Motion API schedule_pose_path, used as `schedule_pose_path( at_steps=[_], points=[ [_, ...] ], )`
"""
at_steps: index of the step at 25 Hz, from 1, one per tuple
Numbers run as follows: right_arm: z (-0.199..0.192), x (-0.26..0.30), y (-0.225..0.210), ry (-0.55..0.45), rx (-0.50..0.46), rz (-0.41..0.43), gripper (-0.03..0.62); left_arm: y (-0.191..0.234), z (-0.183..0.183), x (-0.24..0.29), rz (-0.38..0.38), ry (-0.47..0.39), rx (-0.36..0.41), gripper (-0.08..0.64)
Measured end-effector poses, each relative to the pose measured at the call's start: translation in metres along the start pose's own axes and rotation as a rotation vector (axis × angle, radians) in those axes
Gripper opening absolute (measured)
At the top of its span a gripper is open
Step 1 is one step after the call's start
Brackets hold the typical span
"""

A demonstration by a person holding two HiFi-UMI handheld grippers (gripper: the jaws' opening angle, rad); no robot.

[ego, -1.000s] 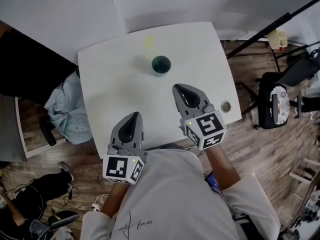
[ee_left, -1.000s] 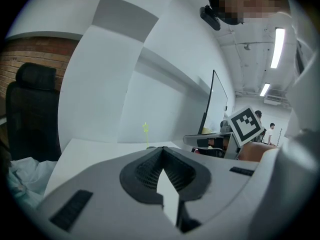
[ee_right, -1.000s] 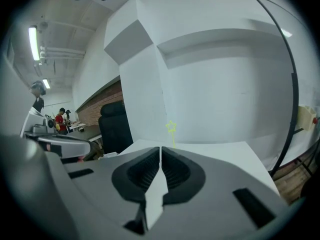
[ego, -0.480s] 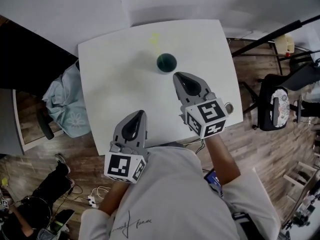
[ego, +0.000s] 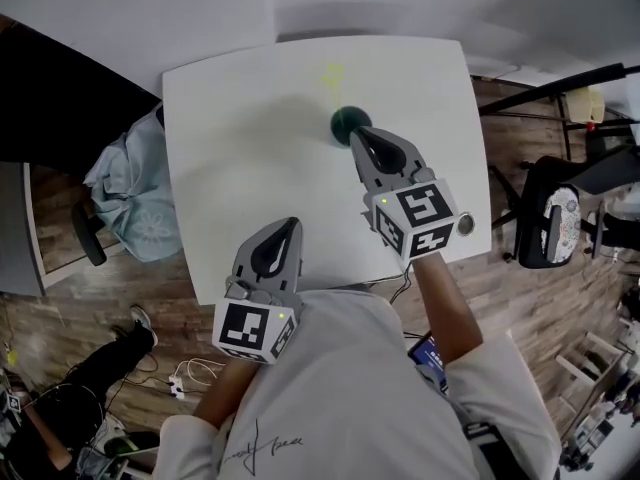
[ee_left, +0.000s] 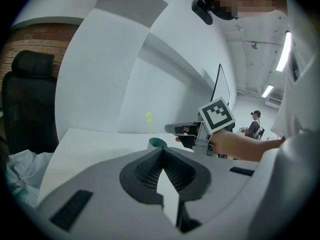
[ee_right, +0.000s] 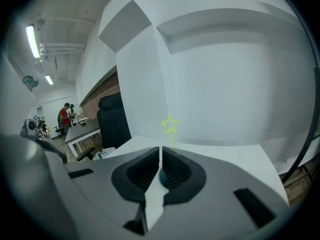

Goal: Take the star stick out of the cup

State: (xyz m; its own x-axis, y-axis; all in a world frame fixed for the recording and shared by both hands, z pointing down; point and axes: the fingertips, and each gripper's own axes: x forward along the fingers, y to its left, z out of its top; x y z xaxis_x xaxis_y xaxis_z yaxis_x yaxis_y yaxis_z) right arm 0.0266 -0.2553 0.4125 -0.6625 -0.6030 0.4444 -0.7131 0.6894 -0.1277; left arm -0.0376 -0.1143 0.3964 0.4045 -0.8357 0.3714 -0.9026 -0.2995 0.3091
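A dark green cup (ego: 348, 121) stands on the white table (ego: 240, 148), toward the far side. A thin yellow star stick (ego: 333, 75) rises out of it. My right gripper (ego: 358, 134) is shut and empty, its tip right beside the cup's near rim. In the right gripper view the star (ee_right: 170, 125) shows just above the closed jaws (ee_right: 160, 150), and a bit of the cup (ee_right: 161, 177) shows through the slit. My left gripper (ego: 292, 225) is shut and empty near the table's front edge. In its view (ee_left: 161, 149) the cup (ee_left: 157, 143), star stick (ee_left: 149, 118) and right gripper (ee_left: 172, 129) lie ahead.
A small round metal fitting (ego: 465, 224) sits at the table's right edge. A light blue cloth (ego: 135, 208) hangs over a seat left of the table. An office chair (ego: 548, 213) and a black stand leg (ego: 555, 76) are at the right. White wall panels stand behind.
My right gripper has moved forward over the table until its tip is beside the cup. The left gripper has stayed near the front edge.
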Motion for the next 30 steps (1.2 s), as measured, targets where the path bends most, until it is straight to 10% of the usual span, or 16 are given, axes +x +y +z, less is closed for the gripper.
schedule_pose_path(
  at_steps=[30],
  points=[
    [-0.002, 0.071, -0.026, 0.077, -0.027, -0.026, 0.064, 0.040, -0.006, 0.019, 0.051, 0.040, -0.118, 0.003]
  ],
)
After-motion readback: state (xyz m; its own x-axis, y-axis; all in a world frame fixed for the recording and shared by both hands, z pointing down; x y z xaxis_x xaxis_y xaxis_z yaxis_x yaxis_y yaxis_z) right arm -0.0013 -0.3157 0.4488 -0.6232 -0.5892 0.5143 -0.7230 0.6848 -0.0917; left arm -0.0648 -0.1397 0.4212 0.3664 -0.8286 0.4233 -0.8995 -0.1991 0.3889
